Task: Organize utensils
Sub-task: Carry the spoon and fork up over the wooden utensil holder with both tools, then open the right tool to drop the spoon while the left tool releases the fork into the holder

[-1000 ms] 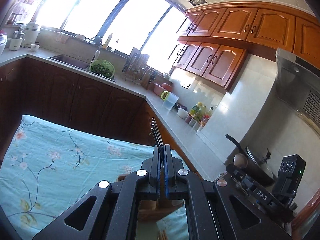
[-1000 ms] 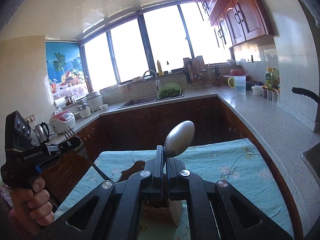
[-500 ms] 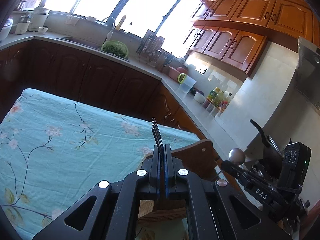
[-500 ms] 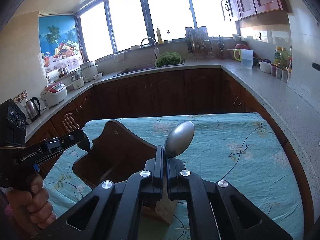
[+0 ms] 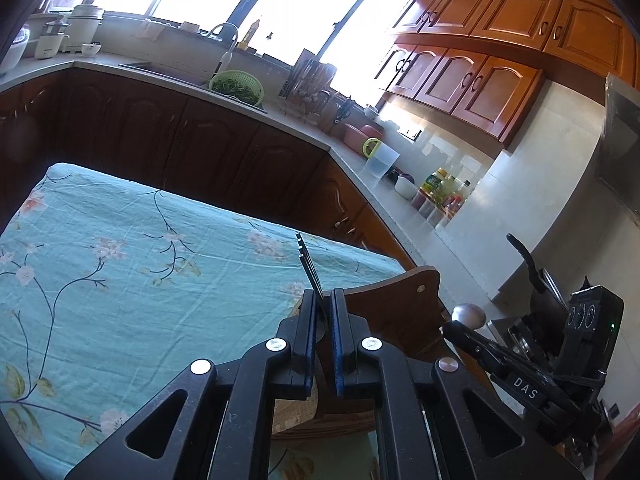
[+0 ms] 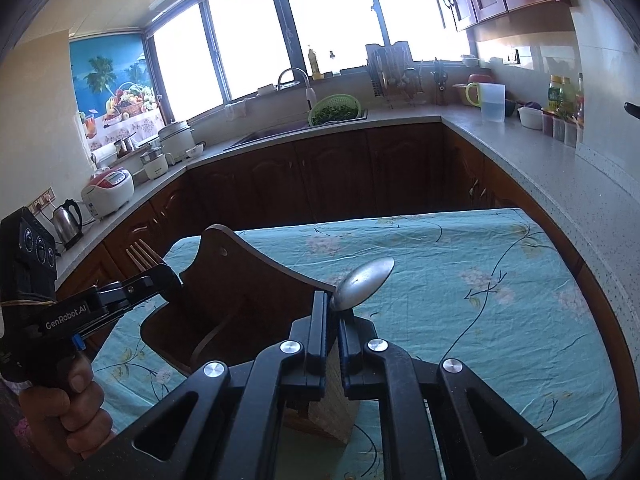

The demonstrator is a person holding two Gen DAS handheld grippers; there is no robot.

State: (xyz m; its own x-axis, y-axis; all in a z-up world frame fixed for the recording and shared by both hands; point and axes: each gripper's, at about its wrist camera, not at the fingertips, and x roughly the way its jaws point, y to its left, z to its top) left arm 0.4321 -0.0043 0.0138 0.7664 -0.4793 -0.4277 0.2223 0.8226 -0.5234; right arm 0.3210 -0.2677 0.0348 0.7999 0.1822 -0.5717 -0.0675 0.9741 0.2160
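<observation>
A dark wooden utensil holder (image 5: 400,304) (image 6: 240,280) with a tall curved back stands on the teal floral tablecloth (image 5: 120,280) (image 6: 480,320). My left gripper (image 5: 323,300) hangs over the holder. Its jaws are opening, and a thin fork (image 5: 306,256) leans loose in the gap between them, handle hidden below. My right gripper (image 6: 333,308) is also over the holder with its jaws opening. A metal spoon (image 6: 364,284) stands between them, its bowl tipped to the right. Each gripper shows in the other's view: the left gripper (image 6: 160,276) and the right gripper (image 5: 456,324).
An L-shaped counter (image 6: 540,168) wraps behind the table with a sink, a green colander (image 6: 336,110), a dish rack, a jug (image 6: 490,100) and bottles. A rice cooker (image 6: 108,192) and a kettle stand at left. A black pan (image 5: 536,276) sits at right. A hand (image 6: 76,408) grips the left handle.
Both grippers came down over the wooden holder with fork and spoon. Their jaws then parted slightly. The spoon's bowl tipped to the right and the fork leaned to the left.
</observation>
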